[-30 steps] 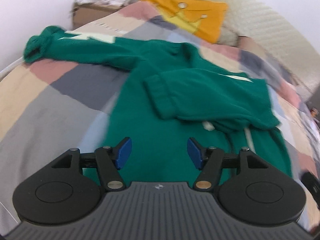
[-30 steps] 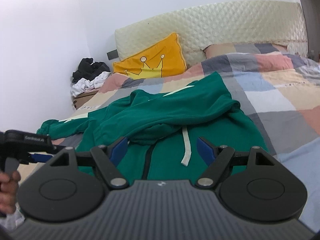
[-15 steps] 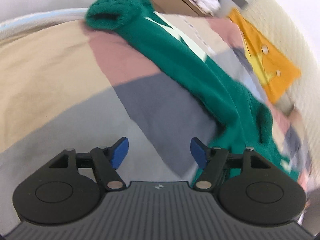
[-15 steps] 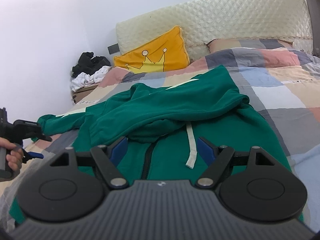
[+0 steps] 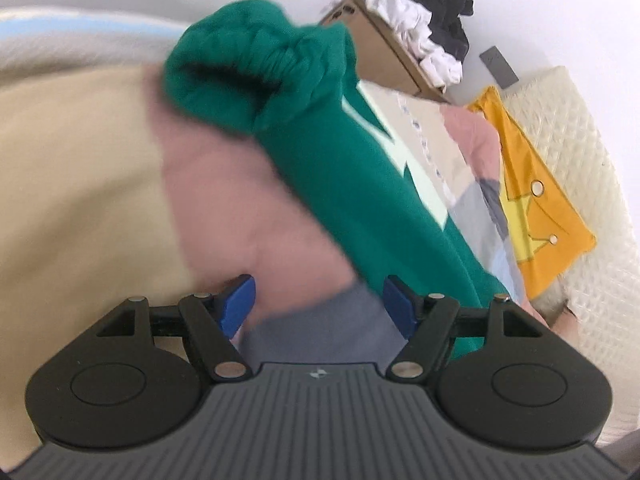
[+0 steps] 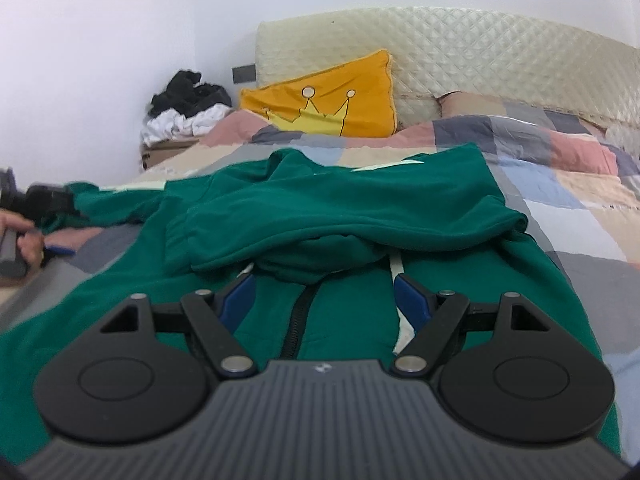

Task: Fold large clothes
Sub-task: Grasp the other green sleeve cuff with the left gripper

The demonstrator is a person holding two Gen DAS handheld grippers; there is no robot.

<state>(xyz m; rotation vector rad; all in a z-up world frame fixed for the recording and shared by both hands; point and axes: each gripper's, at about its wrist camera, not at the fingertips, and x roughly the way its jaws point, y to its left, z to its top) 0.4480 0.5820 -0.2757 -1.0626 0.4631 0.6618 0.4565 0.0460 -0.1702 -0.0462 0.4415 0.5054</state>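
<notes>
A large green zip hoodie (image 6: 340,216) lies spread on a patchwork bedspread (image 6: 580,216), with one sleeve folded across its chest. My right gripper (image 6: 320,292) hovers open low over the chest, its jaws either side of the black zipper (image 6: 296,320), with a white drawstring (image 6: 396,272) by the right pad. The other sleeve (image 5: 360,184) stretches out sideways and ends in a bunched cuff (image 5: 248,84). My left gripper (image 5: 318,300) is open above the bedspread (image 5: 80,200) just short of that sleeve, with nothing between its pads. In the right wrist view a hand (image 6: 24,236) holds it at the far left.
A yellow crown pillow (image 6: 332,104) leans on the quilted cream headboard (image 6: 480,56). A cardboard box (image 5: 384,60) heaped with black and white clothes (image 6: 188,108) stands beside the bed against the white wall. The bed's edge (image 5: 80,32) runs just past the cuff.
My left gripper swung away from the hoodie's body to the outstretched sleeve, rolled, and closed in on the cuff. My right gripper sank lower over the chest.
</notes>
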